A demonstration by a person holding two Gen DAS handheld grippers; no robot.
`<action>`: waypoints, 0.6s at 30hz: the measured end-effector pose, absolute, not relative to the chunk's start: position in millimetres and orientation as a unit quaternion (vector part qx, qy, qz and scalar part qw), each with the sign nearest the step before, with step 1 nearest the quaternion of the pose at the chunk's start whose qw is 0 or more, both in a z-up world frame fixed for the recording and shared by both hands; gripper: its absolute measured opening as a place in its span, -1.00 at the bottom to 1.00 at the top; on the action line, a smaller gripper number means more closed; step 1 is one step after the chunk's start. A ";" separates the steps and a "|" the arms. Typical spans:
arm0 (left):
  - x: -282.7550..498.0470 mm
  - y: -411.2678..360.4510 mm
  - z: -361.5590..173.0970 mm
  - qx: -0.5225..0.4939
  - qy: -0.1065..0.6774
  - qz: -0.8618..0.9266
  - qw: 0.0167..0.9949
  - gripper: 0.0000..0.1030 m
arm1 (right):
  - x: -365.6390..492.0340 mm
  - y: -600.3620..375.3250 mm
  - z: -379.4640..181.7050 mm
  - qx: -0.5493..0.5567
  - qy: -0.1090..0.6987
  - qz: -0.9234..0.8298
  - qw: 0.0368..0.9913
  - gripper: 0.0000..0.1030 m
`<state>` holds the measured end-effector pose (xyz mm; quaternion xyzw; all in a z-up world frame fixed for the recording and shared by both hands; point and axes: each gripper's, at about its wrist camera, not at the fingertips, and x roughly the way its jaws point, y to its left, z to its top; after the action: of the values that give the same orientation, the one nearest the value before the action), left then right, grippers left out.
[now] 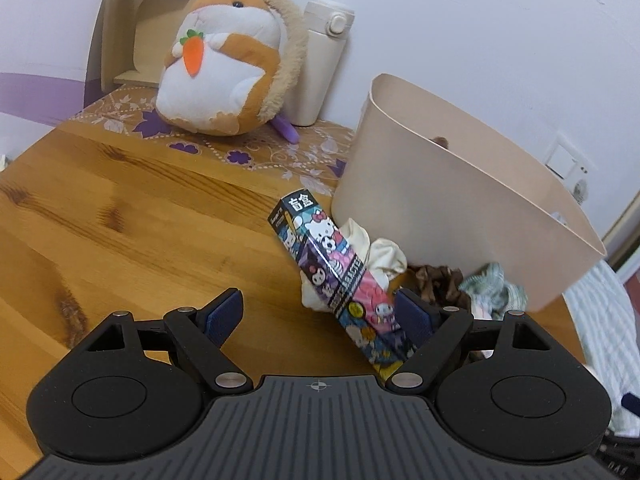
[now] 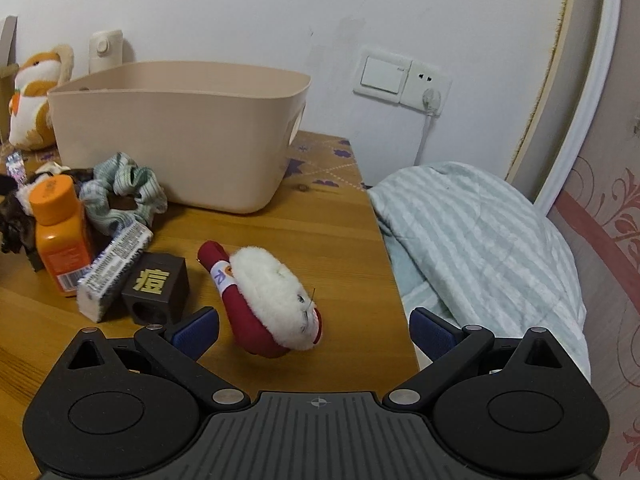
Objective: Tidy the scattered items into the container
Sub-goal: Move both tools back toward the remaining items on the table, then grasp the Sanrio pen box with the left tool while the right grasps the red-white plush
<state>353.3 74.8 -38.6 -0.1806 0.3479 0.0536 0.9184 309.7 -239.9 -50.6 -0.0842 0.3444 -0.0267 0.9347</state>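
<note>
A beige plastic bin (image 1: 452, 200) stands on the wooden table; it also shows in the right wrist view (image 2: 180, 128). My left gripper (image 1: 320, 312) is open; a cartoon-printed box (image 1: 340, 280) lies slanted against its right finger, over a cream scrunchie (image 1: 380, 256), with a brown scrunchie (image 1: 436, 280) and a green one (image 1: 496, 284) beside. My right gripper (image 2: 314, 330) is open around a red and white plush toy (image 2: 268, 296). To its left stand an orange bottle (image 2: 60, 232), a silver wrapped bar (image 2: 114, 264), a dark cube (image 2: 158, 284) and the green scrunchie (image 2: 124, 196).
A hamster plush (image 1: 228, 64) and a white flask (image 1: 320, 60) stand at the table's back by the wall, near a wooden stand (image 1: 132, 36). A striped bedcover (image 2: 480, 248) lies right of the table edge. A wall socket (image 2: 400, 80) has a cable plugged in.
</note>
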 end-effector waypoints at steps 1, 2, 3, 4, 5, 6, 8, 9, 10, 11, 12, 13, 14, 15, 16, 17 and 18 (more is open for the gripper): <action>356.6 74.2 -39.5 -0.182 0.350 0.057 0.917 0.63 | 312.3 -239.9 -52.2 -0.086 0.346 -0.026 0.934 0.99; 359.5 73.6 -40.4 -0.184 0.352 0.060 0.916 0.63 | 314.6 -239.9 -53.6 -0.087 0.348 -0.026 0.933 0.99; 362.1 72.9 -41.5 -0.187 0.354 0.060 0.914 0.63 | 317.0 -240.1 -54.9 -0.088 0.349 -0.026 0.933 0.99; 364.9 72.3 -42.9 -0.190 0.356 0.059 0.913 0.63 | 319.2 -240.5 -55.8 -0.088 0.350 -0.025 0.932 0.99; 367.3 71.5 -44.4 -0.193 0.359 0.060 0.911 0.63 | 321.3 -241.0 -56.5 -0.088 0.351 -0.024 0.932 0.99; 369.6 70.6 -46.2 -0.197 0.362 0.062 0.909 0.63 | 323.6 -241.5 -57.3 -0.089 0.351 -0.023 0.932 0.98; 373.9 69.9 -50.1 -0.207 0.368 0.062 0.904 0.60 | 327.5 -240.9 -58.9 -0.091 0.352 -0.021 0.931 0.96; 375.8 69.7 -52.0 -0.212 0.372 0.061 0.902 0.58 | 330.0 -240.7 -59.6 -0.092 0.353 -0.020 0.931 0.92; 377.6 69.7 -54.2 -0.219 0.376 0.060 0.899 0.49 | 332.9 -240.6 -60.1 -0.094 0.355 -0.020 0.930 0.90; 378.7 69.5 -55.7 -0.223 0.377 0.058 0.897 0.39 | 335.5 -240.5 -60.7 -0.095 0.356 -0.019 0.930 0.87; 379.1 68.8 -56.2 -0.222 0.376 0.057 0.898 0.32 | 337.4 -240.2 -61.2 -0.095 0.356 -0.018 0.929 0.83; 379.7 68.0 -56.5 -0.221 0.377 0.055 0.898 0.14 | 338.8 -240.0 -61.7 -0.095 0.357 -0.016 0.929 0.82; 380.1 67.6 -56.9 -0.220 0.379 0.051 0.898 0.04 | 340.0 -239.9 -62.1 -0.094 0.358 -0.014 0.929 0.77; 379.8 67.5 -57.0 -0.220 0.379 0.048 0.897 0.03 | 341.0 -239.6 -62.8 -0.093 0.360 -0.012 0.928 0.68; 379.0 67.8 -57.0 -0.222 0.379 0.047 0.897 -0.01 | 342.0 -239.6 -63.7 -0.091 0.362 -0.009 0.928 0.63; 378.0 68.5 -56.9 -0.225 0.378 0.046 0.897 -0.10 | 343.1 -239.9 -64.6 -0.087 0.364 -0.006 0.927 0.52; 376.5 69.2 -56.6 -0.226 0.377 0.045 0.897 -0.18 | 343.9 -240.3 -65.6 -0.083 0.367 -0.004 0.926 0.36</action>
<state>376.5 69.2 -56.6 -0.2257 0.3770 0.0446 0.8972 343.9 -240.3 -65.6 -0.0829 0.3675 -0.0039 0.9263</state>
